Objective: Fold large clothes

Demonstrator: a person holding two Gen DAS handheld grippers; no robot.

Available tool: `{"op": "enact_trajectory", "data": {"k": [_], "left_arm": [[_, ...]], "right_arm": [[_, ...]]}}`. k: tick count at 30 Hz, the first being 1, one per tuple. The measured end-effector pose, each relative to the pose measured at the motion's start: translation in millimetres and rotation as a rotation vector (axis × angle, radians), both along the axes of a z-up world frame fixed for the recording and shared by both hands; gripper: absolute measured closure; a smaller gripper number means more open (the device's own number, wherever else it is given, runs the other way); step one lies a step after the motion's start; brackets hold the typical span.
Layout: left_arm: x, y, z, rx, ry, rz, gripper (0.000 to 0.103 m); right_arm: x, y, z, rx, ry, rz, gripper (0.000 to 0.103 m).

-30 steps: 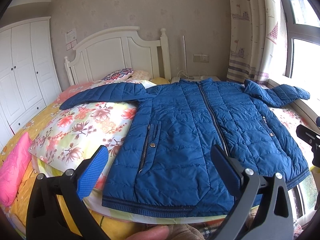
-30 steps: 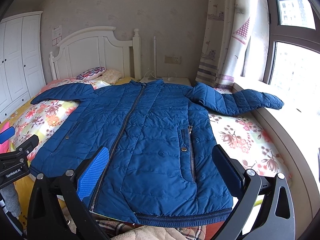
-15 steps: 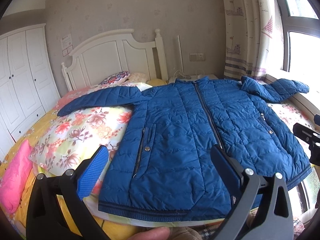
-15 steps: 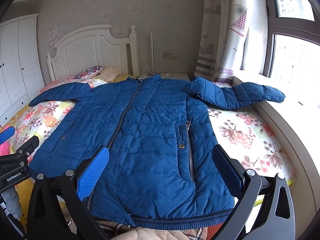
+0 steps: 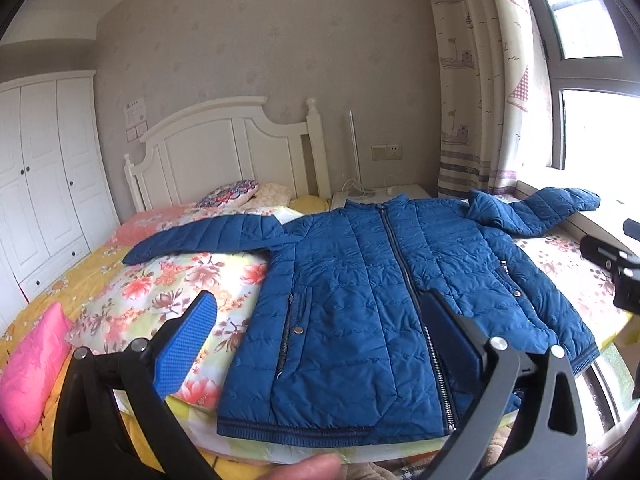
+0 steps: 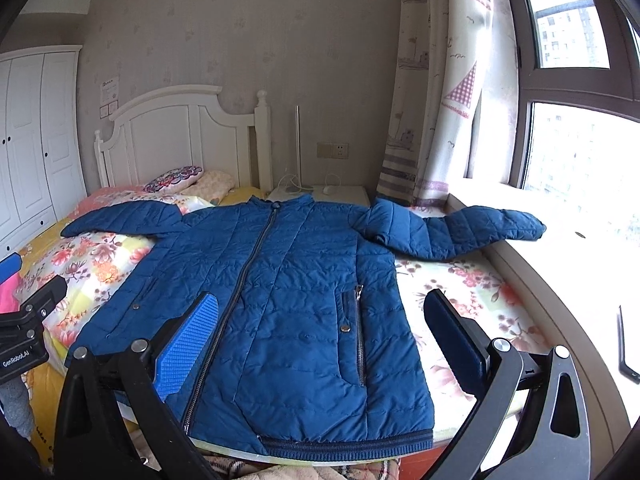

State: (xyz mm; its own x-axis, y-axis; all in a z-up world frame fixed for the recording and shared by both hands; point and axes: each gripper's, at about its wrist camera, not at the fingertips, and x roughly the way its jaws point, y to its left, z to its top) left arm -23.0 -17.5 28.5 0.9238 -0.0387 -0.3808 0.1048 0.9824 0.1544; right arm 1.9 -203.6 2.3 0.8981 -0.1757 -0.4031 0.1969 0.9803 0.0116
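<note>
A blue quilted jacket (image 5: 360, 300) lies flat and zipped on the bed, front up, both sleeves spread out sideways. It also shows in the right wrist view (image 6: 288, 300). Its right sleeve (image 6: 460, 232) reaches onto the window sill. Its left sleeve (image 5: 200, 236) lies over the floral quilt. My left gripper (image 5: 316, 344) is open and empty, hovering above the hem near the foot of the bed. My right gripper (image 6: 320, 344) is open and empty, above the jacket's lower half.
A floral quilt (image 5: 168, 292) and a pink pillow (image 5: 28, 364) lie left of the jacket. A white headboard (image 5: 224, 152) and nightstand (image 6: 336, 194) stand behind. A window sill (image 6: 560, 264) and curtain (image 6: 432, 100) border the right side. A wardrobe (image 5: 44, 184) stands at left.
Both grippers have risen and tilted slightly, so the jacket sits lower and smaller in both views. The jacket has not moved. Both grippers stay open.
</note>
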Motion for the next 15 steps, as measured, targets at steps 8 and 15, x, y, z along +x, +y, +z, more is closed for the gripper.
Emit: {"op": "enact_trajectory", "data": {"k": [8, 15], "left_arm": [[6, 1, -3, 0.001, 0.022, 0.001, 0.002], [12, -3, -11, 0.009, 0.055, -0.007, 0.002]], "right_arm": [[5, -3, -3, -0.005, 0.013, -0.007, 0.004], [8, -6, -9, 0.000, 0.026, -0.012, 0.004]]}}
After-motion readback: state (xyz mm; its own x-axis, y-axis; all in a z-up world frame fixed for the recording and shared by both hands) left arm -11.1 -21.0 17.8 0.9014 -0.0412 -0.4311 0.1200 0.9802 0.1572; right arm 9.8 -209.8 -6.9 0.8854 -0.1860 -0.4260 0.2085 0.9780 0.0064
